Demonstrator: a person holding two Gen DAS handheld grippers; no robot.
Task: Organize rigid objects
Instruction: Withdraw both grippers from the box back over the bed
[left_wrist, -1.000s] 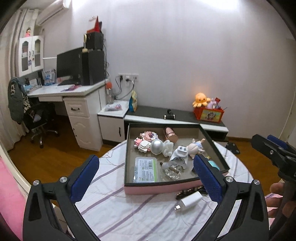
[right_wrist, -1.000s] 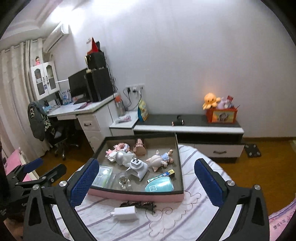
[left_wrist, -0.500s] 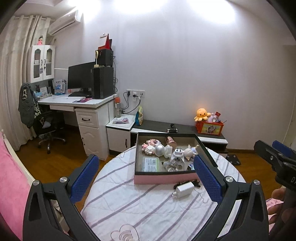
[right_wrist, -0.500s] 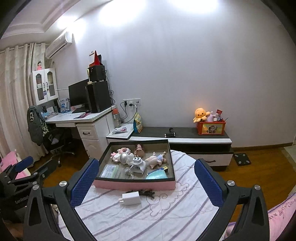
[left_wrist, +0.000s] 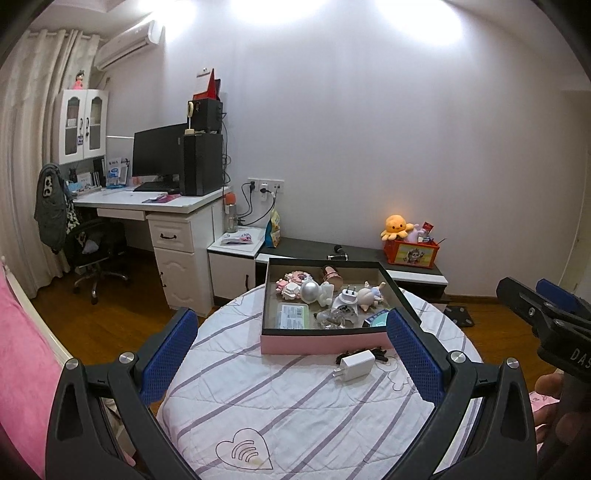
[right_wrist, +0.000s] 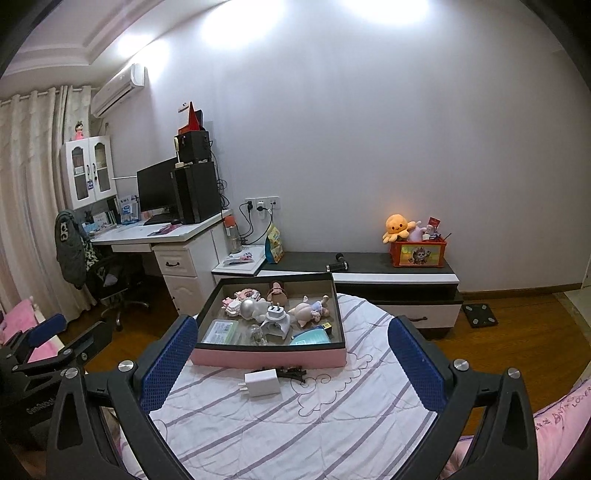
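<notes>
A pink box (left_wrist: 321, 341) (right_wrist: 269, 357) with a dark rim stands on the round table and holds several small items: a silver ball figure (left_wrist: 311, 290), a white plug adapter (right_wrist: 275, 314), a doll (right_wrist: 308, 310), a green-labelled pack (left_wrist: 294, 316). A white charger (left_wrist: 354, 364) (right_wrist: 262, 382) and a black hair clip (right_wrist: 291, 372) lie on the cloth in front of the box. My left gripper (left_wrist: 293, 358) is open and empty, held back from the table. My right gripper (right_wrist: 290, 363) is open and empty, also held back.
The table has a white quilted cloth with purple stripes (left_wrist: 295, 406). A desk with a monitor (left_wrist: 159, 155) and an office chair (left_wrist: 96, 243) stand at the left. A low cabinet with an orange toy box (left_wrist: 410, 254) runs along the wall. Pink bedding (left_wrist: 22, 369) lies at the left.
Both grippers have drawn back and up from the box, so the table and room show wider. Both stay open and empty. Objects have not moved.
</notes>
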